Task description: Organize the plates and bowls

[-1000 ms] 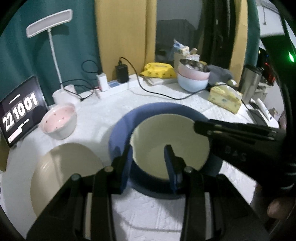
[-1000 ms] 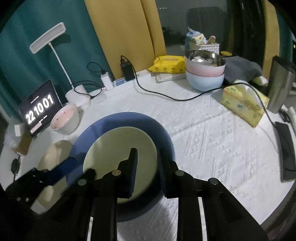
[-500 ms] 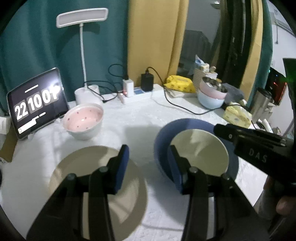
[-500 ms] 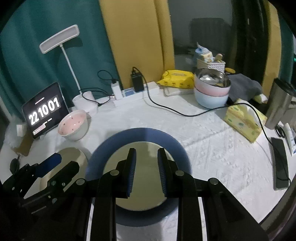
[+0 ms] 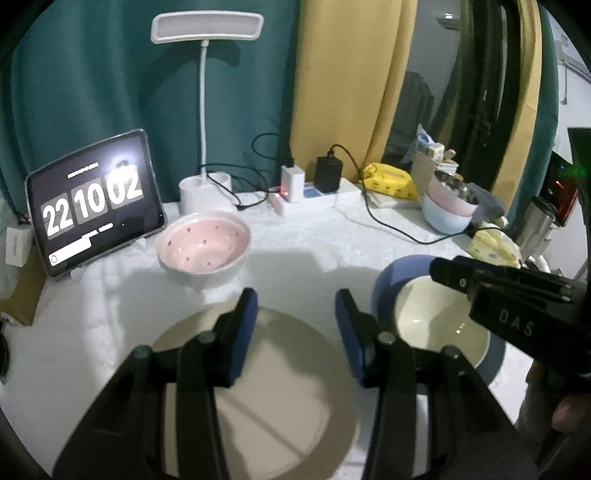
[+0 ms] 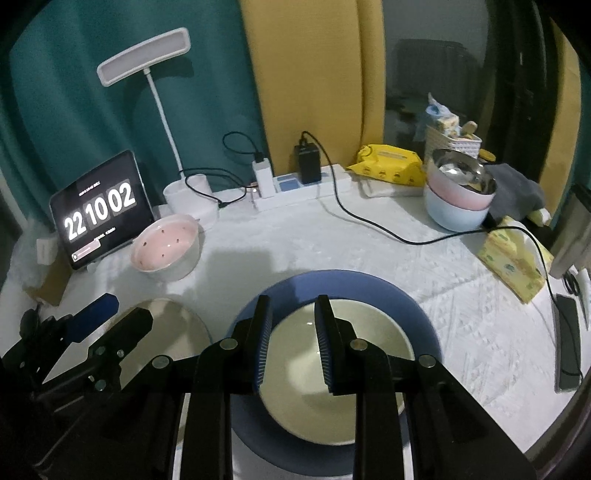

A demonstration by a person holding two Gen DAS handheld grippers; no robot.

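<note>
Green and yellow curtains (image 6: 110, 92) hung behind the white table (image 6: 461, 332). On it stood a lamp (image 5: 207, 26), a clock screen (image 5: 94, 195) and a pink bowl (image 5: 203, 247). A cream bowl (image 6: 347, 369) sat inside a blue plate (image 6: 406, 306), with a tan plate (image 5: 277, 387) beside it. The left claw (image 5: 295, 325) was spread wide over the tan plate, holding nothing. The right claw (image 6: 291, 343) hung over the cream bowl, a little apart and empty.

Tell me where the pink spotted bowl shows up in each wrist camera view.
Left wrist: pink spotted bowl left of centre, beyond the open left gripper.
Right wrist: bowl at mid-left.
Shared landmark: the clock tablet stands just left of it in both.
</note>
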